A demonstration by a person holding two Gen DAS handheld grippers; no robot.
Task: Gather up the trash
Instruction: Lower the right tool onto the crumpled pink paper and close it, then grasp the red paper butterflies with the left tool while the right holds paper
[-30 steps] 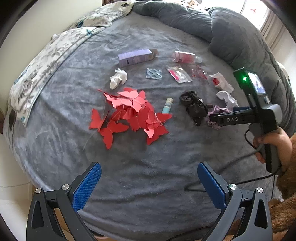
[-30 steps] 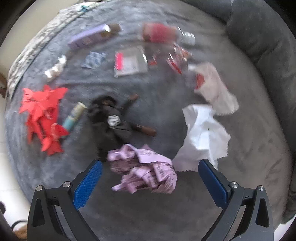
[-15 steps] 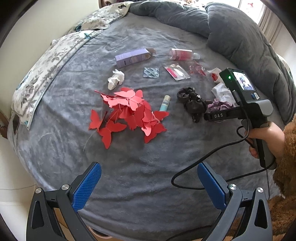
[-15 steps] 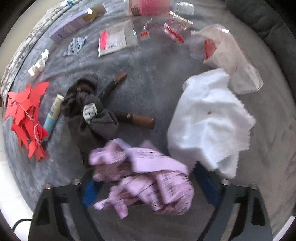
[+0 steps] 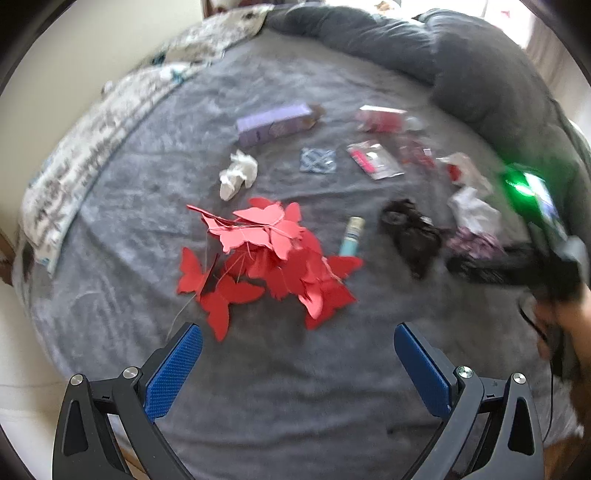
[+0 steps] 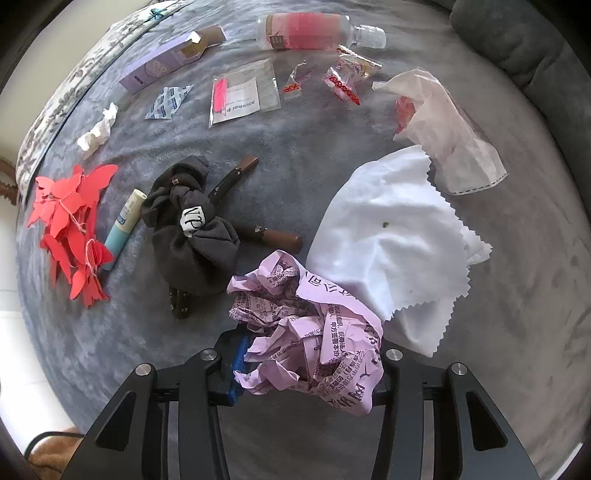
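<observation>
Right gripper [image 6: 308,369]: fingers drawn in narrow, clamped on the crumpled lilac paper [image 6: 314,332], which bulges out above and beside the blue pads. The wad sits low over the grey blanket [image 6: 517,332], touching the lower edge of the white cloth [image 6: 399,236] and just beside the dark knotted bundle [image 6: 192,225].

Left gripper [image 5: 295,365]: fingers spread wide, nothing between them, held above the near edge of the blanket. This view is motion-blurred. The right gripper shows there at the right edge, green light lit, its tip at the lilac paper [image 5: 476,243].

Other litter on the blanket:
- red paper butterflies [image 5: 273,254] on string, heaped near the middle
- a pale blue tube [image 6: 123,225] lying between the butterflies and the dark bundle
- a crumpled white tissue [image 6: 96,131], toward the far left
- a lilac carton [image 6: 166,64], flap open, and a clear bottle [image 6: 314,31] with a pink label, on its side, both toward the far edge
- a small blue-print sachet [image 6: 168,101] and a clear packet [image 6: 243,94] holding a pink strip, near the carton
- torn red-and-clear wrappers [image 6: 343,79] just below the bottle
- a translucent bag [image 6: 443,129] with something red inside, beyond the white cloth

A rolled grey duvet [image 5: 480,74] runs along the far and right edges.
</observation>
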